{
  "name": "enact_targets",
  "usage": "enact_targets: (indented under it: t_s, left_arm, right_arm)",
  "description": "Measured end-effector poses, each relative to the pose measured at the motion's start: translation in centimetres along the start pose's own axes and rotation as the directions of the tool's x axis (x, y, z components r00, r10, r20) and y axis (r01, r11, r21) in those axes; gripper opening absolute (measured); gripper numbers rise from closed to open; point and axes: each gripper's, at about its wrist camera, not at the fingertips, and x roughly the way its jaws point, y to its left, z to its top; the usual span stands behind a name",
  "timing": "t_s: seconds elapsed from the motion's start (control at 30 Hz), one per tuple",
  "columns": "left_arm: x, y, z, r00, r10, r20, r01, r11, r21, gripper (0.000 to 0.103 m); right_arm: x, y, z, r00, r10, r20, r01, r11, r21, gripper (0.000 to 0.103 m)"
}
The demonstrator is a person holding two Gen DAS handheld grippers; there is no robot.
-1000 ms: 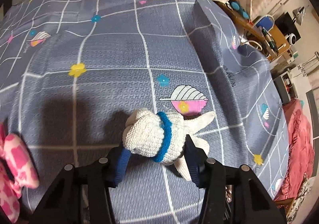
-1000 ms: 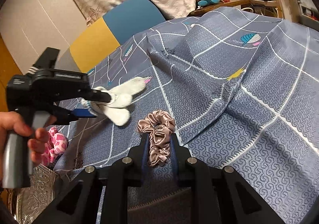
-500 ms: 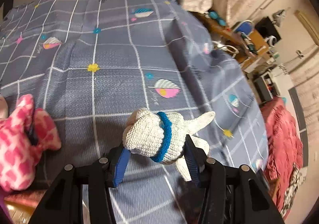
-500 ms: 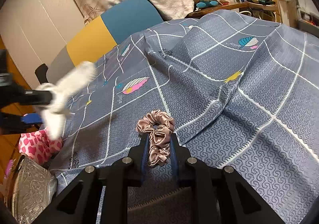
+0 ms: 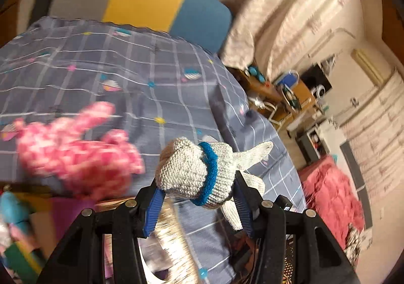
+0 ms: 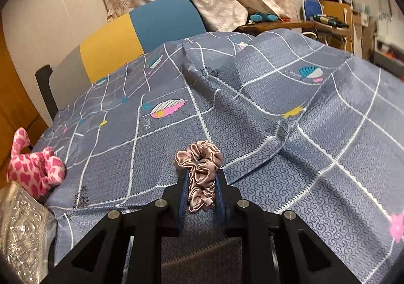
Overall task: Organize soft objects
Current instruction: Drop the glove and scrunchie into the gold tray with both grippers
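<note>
The glove is pinched by the left gripper; the scrunchie by the right gripper; release should be delayed until the silver tray lies squarely beneath.

knitted gloves: 1 bundle | scrunchie: 1 | pink plush toy: 1

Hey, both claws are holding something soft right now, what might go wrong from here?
1. The left claw grips the knitted white glove only at its bunched cuff end; loose fingers dangle past the pads and might snag or pull it free.
2. The pink plush toy lies at the edge of the grey tablecloth, so a passing claw may knock it off.
3. The right claw pinches the satin scrunchie, and slick fabric may slip out.
</note>
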Motion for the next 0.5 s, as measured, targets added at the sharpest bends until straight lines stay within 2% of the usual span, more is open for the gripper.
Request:
enact_targets:
  t_s: [0.17, 0.27, 0.4, 0.5]
  left_arm:
    - [-5.7, 5.2, -0.3, 0.998, 0.027, 0.052, -0.023, 0.997, -0.068, 0.052]
    - [-8.4, 8.7, -1.4, 0.991, 0.106, 0.084, -0.1, 0.992, -0.081, 0.052]
    - [-10.6, 14.0, -3.8, 0.982, 0.173, 0.076, -0.16, 0.976, -0.146, 0.052]
    - [-11.6, 18.0, -5.7, 0.975, 0.211, 0.067, -0.191, 0.955, -0.227, 0.052]
  right_arm:
    - [-0.3, 0.7, -0.1, 0.999, -0.036, 0.007, 0.036, 0.998, -0.043, 0.021]
    - [-0.4, 1.3, -0.2, 0.999, -0.052, 0.01, 0.053, 0.996, -0.074, 0.021]
    - [-0.6, 2.1, -0.4, 0.998, -0.068, 0.016, 0.069, 0.991, -0.118, 0.021]
    - [-0.7, 2.5, -0.5, 0.997, -0.078, 0.015, 0.08, 0.987, -0.139, 0.021]
